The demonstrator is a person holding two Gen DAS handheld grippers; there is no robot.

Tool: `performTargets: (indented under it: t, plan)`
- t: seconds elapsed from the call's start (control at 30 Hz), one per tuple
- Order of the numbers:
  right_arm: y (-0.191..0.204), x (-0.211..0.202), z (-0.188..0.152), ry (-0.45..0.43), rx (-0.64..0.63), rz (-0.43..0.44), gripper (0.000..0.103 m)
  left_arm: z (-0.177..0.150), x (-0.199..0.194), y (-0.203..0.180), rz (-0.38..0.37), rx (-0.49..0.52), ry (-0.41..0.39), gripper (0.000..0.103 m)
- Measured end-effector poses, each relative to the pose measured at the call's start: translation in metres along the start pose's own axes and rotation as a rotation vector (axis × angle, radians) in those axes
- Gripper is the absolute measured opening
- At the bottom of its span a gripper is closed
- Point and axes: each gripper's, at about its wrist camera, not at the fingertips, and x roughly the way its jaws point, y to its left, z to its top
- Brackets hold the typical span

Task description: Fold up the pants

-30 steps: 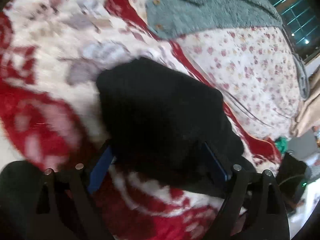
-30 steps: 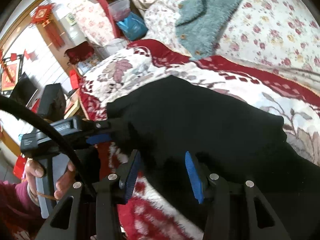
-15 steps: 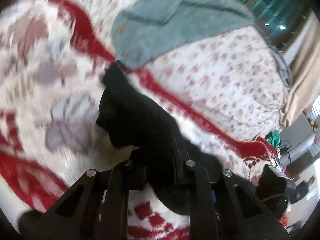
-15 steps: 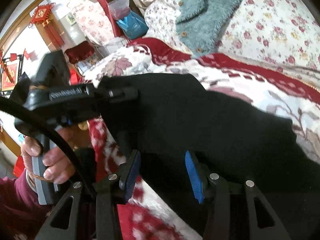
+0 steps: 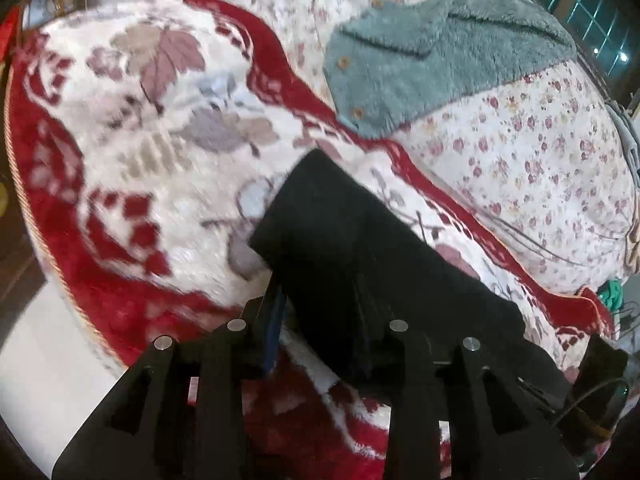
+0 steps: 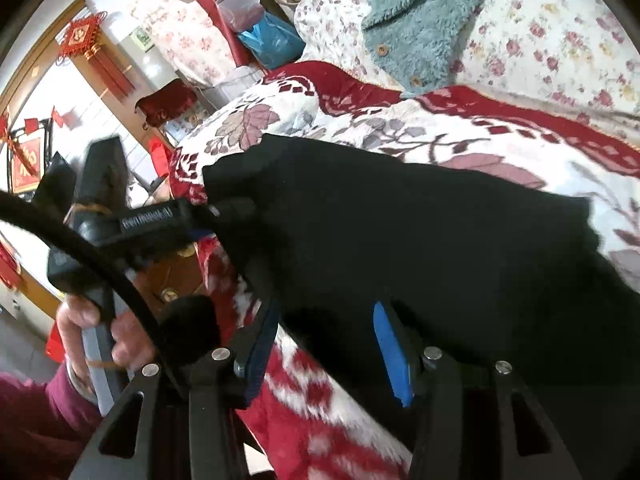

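Observation:
The black pants (image 5: 360,248) lie folded on a red and white floral blanket (image 5: 132,168). My left gripper (image 5: 320,320) has its fingers around the near edge of the pants, the jaws partly parted with black cloth between them. In the right wrist view the pants (image 6: 420,248) fill the middle. My right gripper (image 6: 324,344) has its blue-padded fingers (image 6: 390,356) apart with the pants' near edge lying between them. The left gripper's body (image 6: 152,228) shows there at the pants' left corner, held by a hand (image 6: 92,332).
A teal fleece garment (image 5: 440,56) lies on a floral quilt (image 5: 540,160) behind the pants. The blanket's edge (image 5: 48,240) drops off at the left. Bags and red decorations (image 6: 100,52) stand beyond the bed's far end.
The left gripper closed in on the pants' corner and moved with it; its jaws now stand a little wider than half a second ago. The right gripper has stayed in place.

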Motion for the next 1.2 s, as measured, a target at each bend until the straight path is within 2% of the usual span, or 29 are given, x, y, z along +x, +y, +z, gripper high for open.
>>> performTargets:
  t: [0.07,0.17,0.23,0.37,0.47,0.6,0.67,0.83,1.07,1.2]
  plan:
    - [-0.006,-0.013,-0.005,-0.010,0.035,-0.002,0.048,0.001,-0.007,0.002,0.001,-0.012,-0.007,0.030]
    - [-0.015,-0.036,-0.017,-0.036,0.079,-0.006,0.048,0.001,-0.023,-0.008,0.011,0.012,-0.063,0.030]
    - [-0.023,-0.058,-0.026,-0.065,0.103,-0.035,0.048,-0.003,-0.036,-0.017,-0.008,0.041,-0.100,0.030]
    - [-0.045,-0.110,-0.051,-0.136,0.179,-0.108,0.048,-0.009,-0.044,-0.050,-0.063,0.125,-0.094,0.030]
    - [-0.066,-0.145,-0.068,-0.172,0.230,-0.185,0.048,-0.021,-0.031,-0.083,-0.127,0.188,-0.016,0.037]
    - [-0.096,-0.194,-0.091,-0.244,0.330,-0.254,0.048,-0.042,-0.009,-0.129,-0.205,0.278,0.099,0.037]
    - [-0.109,-0.222,-0.105,-0.291,0.385,-0.298,0.049,-0.053,-0.002,-0.148,-0.218,0.321,0.133,0.037]
    - [-0.126,-0.266,-0.138,-0.313,0.489,-0.405,0.051,-0.080,0.016,-0.196,-0.282,0.407,0.229,0.037]
    - [-0.146,-0.318,-0.184,-0.381,0.679,-0.485,0.052,-0.112,0.033,-0.260,-0.372,0.538,0.332,0.037]
    - [-0.152,-0.324,-0.198,-0.371,0.770,-0.480,0.060,-0.129,0.041,-0.301,-0.455,0.625,0.402,0.039]
